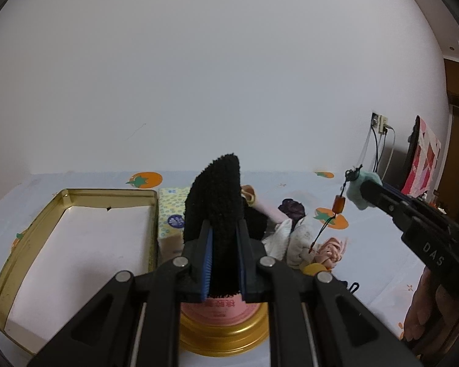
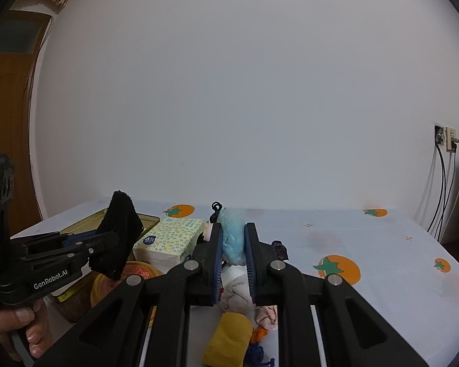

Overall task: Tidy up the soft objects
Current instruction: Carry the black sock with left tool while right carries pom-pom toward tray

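Observation:
My left gripper (image 1: 223, 244) is shut on a black knitted cloth (image 1: 217, 202) that stands up between its blue pads, raised over the table. From the right wrist view the same cloth (image 2: 119, 235) shows at the left in that gripper (image 2: 107, 244). My right gripper (image 2: 233, 253) is shut on a pale blue fluffy charm (image 2: 232, 235); the charm (image 1: 359, 189) hangs a cord with an orange bead (image 1: 338, 204). Below lies a pile of soft things: white cloth (image 1: 286, 240), pink knot (image 1: 332, 249), purple piece (image 1: 292, 208). A gold tin (image 1: 76, 197) stands open at the left.
A yellow-patterned tissue pack (image 2: 171, 238) lies beside the tin. A round gold-and-pink lid (image 1: 223, 324) sits under my left gripper. A yellow cloth (image 2: 229, 339) and a dark blue cord (image 2: 257, 356) lie near. Wall cables (image 2: 443, 189) hang at the right. The tablecloth (image 2: 382, 244) has orange fruit prints.

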